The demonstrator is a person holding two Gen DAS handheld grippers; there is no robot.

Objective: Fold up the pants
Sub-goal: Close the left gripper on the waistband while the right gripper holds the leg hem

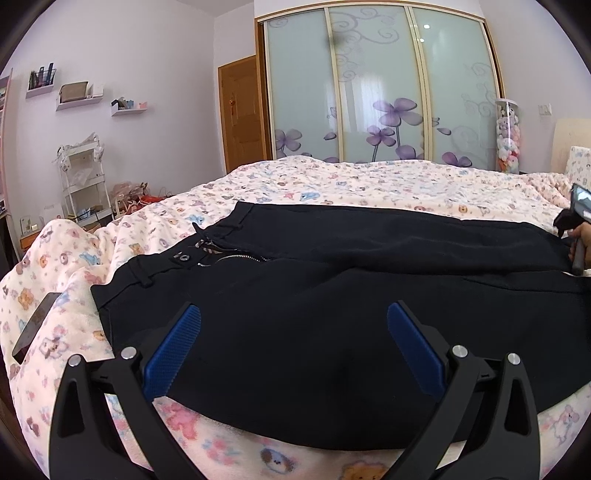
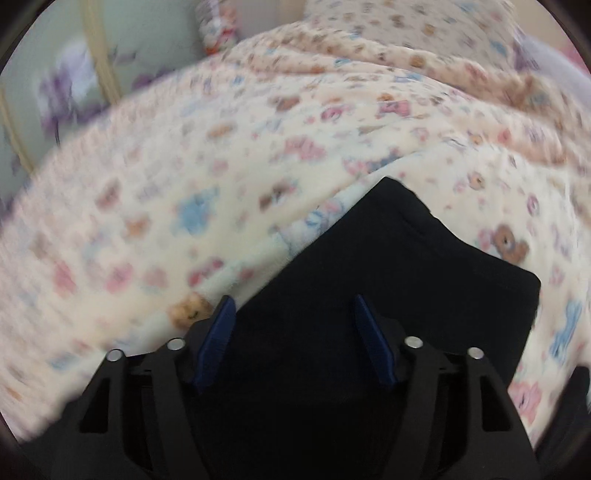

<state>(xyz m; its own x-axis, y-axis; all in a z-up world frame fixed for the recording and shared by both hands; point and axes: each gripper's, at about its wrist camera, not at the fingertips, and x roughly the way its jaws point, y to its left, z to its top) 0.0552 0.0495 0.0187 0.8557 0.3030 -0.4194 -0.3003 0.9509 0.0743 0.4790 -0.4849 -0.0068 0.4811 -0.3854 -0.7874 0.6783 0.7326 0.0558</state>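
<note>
Black pants (image 1: 369,251) lie flat on the bed with the waistband at the left, the fly unzipped and the legs running off to the right. My left gripper (image 1: 294,306) hovers open over the hip area near the waist, with nothing between its blue pads (image 1: 173,354). In the right wrist view, which is blurred, the leg ends of the pants (image 2: 424,258) lie on the blanket. My right gripper (image 2: 293,298) stands open just above that dark cloth. The left wrist view also catches this right gripper (image 1: 578,206) and the hand holding it at the far right edge.
A teddy-print fleece blanket (image 1: 332,181) covers the whole bed. A dark phone (image 1: 37,328) lies on it left of the waistband. Behind the bed stand a sliding wardrobe (image 1: 369,92), a wooden door (image 1: 242,110) and a white rack (image 1: 85,177). A pillow (image 2: 406,29) lies beyond the leg ends.
</note>
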